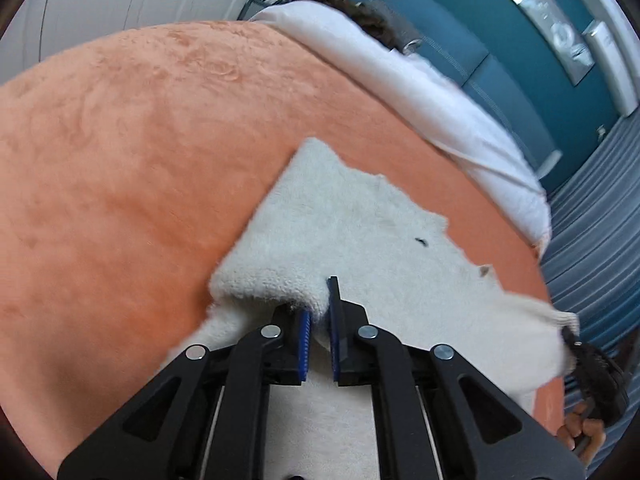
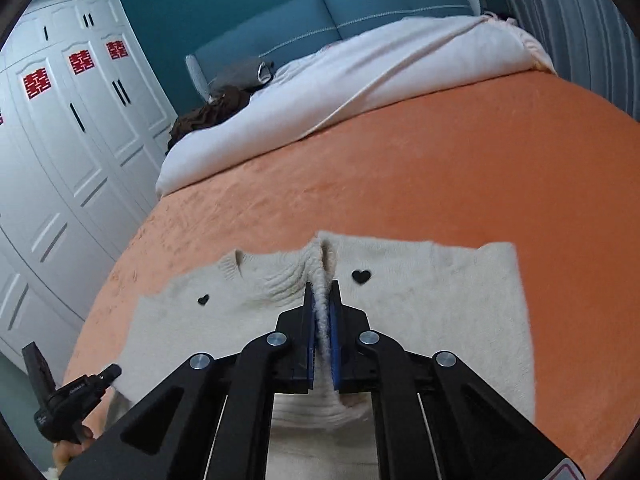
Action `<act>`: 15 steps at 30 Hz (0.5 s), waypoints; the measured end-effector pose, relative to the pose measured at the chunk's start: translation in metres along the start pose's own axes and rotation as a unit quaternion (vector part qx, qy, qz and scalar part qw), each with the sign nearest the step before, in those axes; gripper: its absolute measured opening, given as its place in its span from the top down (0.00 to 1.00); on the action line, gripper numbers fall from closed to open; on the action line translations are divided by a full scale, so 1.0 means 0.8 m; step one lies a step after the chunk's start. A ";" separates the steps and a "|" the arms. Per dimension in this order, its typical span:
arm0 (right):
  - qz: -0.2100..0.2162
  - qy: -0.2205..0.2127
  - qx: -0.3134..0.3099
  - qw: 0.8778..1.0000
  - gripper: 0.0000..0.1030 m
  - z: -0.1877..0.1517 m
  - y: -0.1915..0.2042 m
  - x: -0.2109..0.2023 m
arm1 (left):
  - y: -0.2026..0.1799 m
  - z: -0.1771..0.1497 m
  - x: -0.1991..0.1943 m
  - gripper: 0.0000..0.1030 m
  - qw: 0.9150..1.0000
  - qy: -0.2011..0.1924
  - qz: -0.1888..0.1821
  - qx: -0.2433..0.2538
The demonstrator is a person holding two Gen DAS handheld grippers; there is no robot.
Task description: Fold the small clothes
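A cream fuzzy sweater (image 1: 360, 220) lies spread on the orange bedspread (image 1: 140, 140). My left gripper (image 1: 319, 300) is shut on a raised fold at the sweater's near edge. At the right rim of that view, my right gripper (image 1: 572, 338) pinches another part of the same garment, with a hand (image 1: 584, 432) below it. In the right wrist view the sweater (image 2: 440, 300) shows two black hearts (image 2: 361, 276). My right gripper (image 2: 321, 286) is shut on its ribbed edge, fabric pinched between the blue pads. My left gripper (image 2: 114, 372) shows at the lower left, touching the sweater's edge.
A white duvet (image 2: 360, 80) is bunched at the head of the bed, with a dark garment (image 2: 208, 112) beside it. A teal headboard (image 2: 320, 12) stands behind. White wardrobe doors (image 2: 60, 140) run along the left of the bed, and a striped curtain (image 1: 592, 220) hangs on the other side.
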State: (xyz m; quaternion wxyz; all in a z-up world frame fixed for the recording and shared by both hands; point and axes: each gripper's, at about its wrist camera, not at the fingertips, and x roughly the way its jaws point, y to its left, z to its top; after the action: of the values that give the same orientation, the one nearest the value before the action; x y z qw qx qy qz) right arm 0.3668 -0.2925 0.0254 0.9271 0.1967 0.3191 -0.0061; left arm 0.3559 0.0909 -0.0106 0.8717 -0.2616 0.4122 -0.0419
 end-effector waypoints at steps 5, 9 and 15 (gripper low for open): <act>-0.070 0.098 -0.008 0.993 0.96 -0.042 -0.039 0.075 | 0.005 -0.013 0.030 0.94 0.998 0.048 0.044 0.026; -0.061 0.117 0.011 0.991 0.95 -0.053 -0.046 0.089 | 0.006 -0.022 0.031 0.92 0.997 0.037 0.049 0.040; -0.035 0.082 0.040 0.995 0.85 -0.043 -0.027 -0.010 | 0.006 -0.029 -0.024 0.64 0.998 0.039 0.016 0.049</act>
State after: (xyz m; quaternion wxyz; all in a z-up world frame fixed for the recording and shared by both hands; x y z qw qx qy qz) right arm 0.3376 -0.3011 -0.0024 0.8885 0.2217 0.4001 -0.0353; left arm 0.3258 0.0909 -0.0119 0.8675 -0.2102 0.4470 -0.0586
